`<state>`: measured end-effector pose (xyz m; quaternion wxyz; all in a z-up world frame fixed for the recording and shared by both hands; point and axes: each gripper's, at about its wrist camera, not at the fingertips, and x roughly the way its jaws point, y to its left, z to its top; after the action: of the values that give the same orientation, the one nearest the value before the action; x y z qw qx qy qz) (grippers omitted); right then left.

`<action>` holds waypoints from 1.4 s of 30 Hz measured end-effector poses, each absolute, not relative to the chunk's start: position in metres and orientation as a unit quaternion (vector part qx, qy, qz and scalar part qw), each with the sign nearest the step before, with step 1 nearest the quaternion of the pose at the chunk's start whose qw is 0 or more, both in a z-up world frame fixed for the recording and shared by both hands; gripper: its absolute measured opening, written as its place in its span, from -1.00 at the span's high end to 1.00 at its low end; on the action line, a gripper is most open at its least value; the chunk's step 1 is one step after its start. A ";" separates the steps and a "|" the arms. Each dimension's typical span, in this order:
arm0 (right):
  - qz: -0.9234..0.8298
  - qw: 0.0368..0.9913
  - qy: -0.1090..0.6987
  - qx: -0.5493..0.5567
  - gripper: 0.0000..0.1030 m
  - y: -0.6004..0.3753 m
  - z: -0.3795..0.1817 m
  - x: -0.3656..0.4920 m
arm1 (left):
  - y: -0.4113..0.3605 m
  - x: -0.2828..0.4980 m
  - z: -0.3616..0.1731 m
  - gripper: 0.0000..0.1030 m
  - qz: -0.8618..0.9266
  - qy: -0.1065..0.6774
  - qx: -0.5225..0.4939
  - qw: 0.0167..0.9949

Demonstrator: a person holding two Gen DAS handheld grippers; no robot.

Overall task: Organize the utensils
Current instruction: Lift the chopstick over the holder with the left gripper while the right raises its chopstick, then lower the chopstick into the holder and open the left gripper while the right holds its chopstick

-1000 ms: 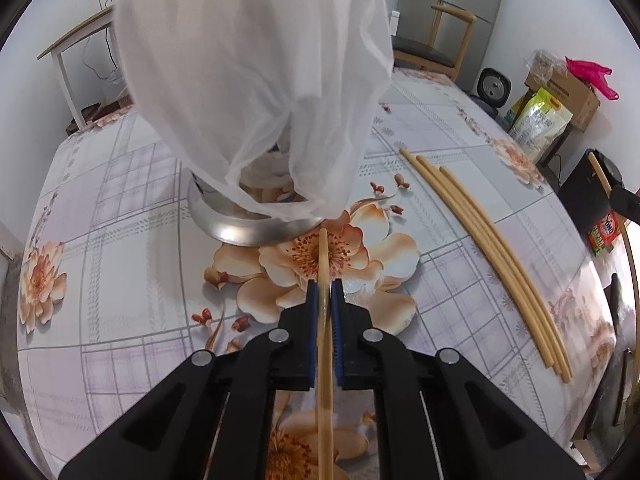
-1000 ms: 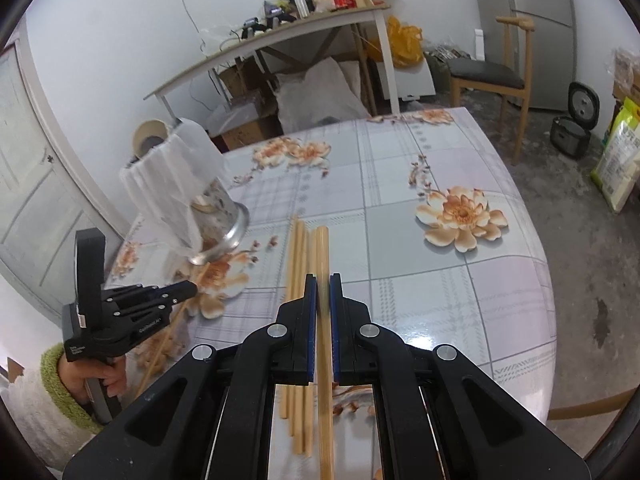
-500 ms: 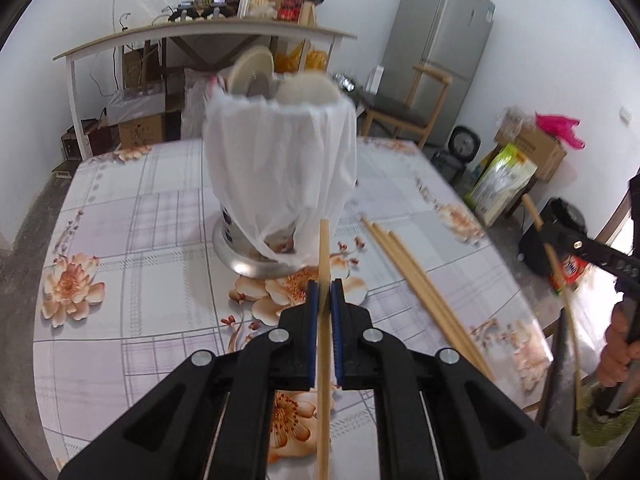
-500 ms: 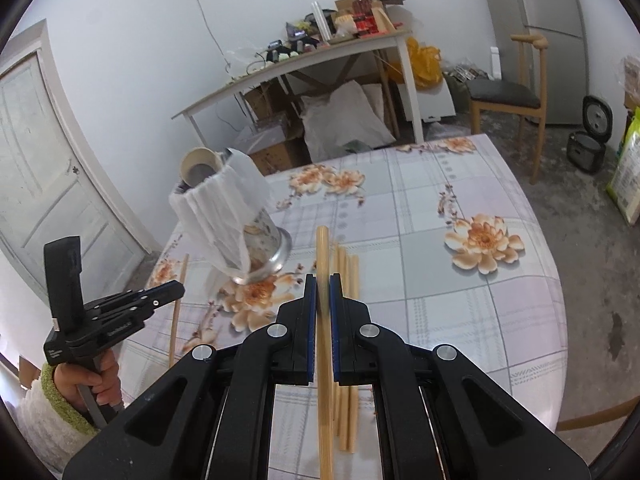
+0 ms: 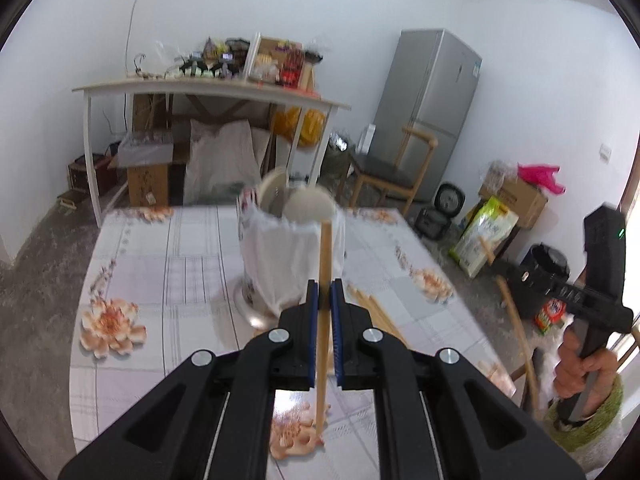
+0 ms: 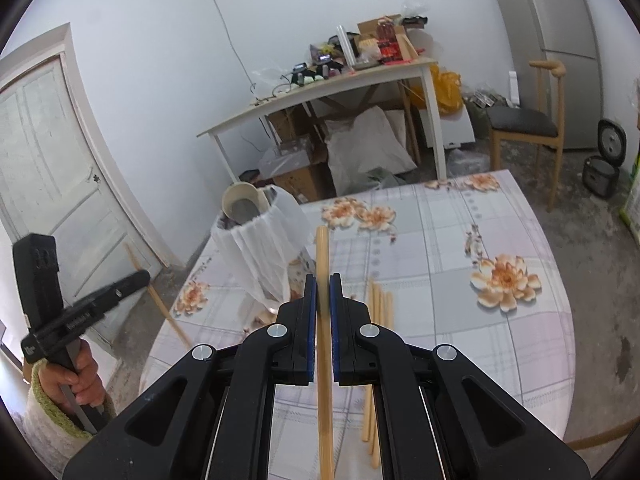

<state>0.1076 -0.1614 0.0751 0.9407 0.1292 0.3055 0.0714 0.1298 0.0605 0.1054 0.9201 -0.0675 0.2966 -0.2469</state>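
My left gripper [image 5: 324, 290] is shut on a long wooden chopstick [image 5: 325, 256] and holds it upright above the floral table. My right gripper [image 6: 322, 286] is shut on another wooden chopstick [image 6: 322, 256], also raised. The utensil holder [image 5: 292, 260], wrapped in white mesh with ladles sticking out, stands at the table's middle, beyond and below my left gripper; it also shows in the right wrist view [image 6: 260, 252], to the left. Several more chopsticks [image 6: 376, 320] lie on the table right of the holder.
The floral tablecloth table [image 6: 460, 300] drops off at its right and near edges. A white side table [image 5: 208, 92], a wooden chair [image 5: 392, 176] and a grey fridge [image 5: 432, 104] stand behind.
Both grippers have lifted and tilted up with their chopsticks. The left one has drawn back from the holder, which now looks smaller and farther away.
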 end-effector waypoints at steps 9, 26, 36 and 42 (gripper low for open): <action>0.075 0.943 0.298 0.125 0.91 -0.156 0.083 0.116 | 0.084 0.137 0.175 0.89 -0.247 0.210 -0.090 0.942; 0.073 0.935 0.316 0.140 0.91 -0.166 0.070 0.130 | 0.086 0.228 0.218 0.89 -0.202 0.153 -0.098 0.962; 0.072 0.924 0.344 0.152 0.91 -0.173 0.044 0.150 | 0.069 0.277 0.175 0.89 -0.178 0.192 -0.075 0.962; 0.075 0.921 0.350 0.156 0.91 -0.175 0.037 0.157 | 0.055 0.281 0.154 0.89 -0.185 0.213 -0.056 0.958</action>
<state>0.1567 -0.1752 0.0375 0.9206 0.1561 0.3501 0.0749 0.2814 0.0552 0.1537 0.9578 -0.0556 0.2129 -0.1848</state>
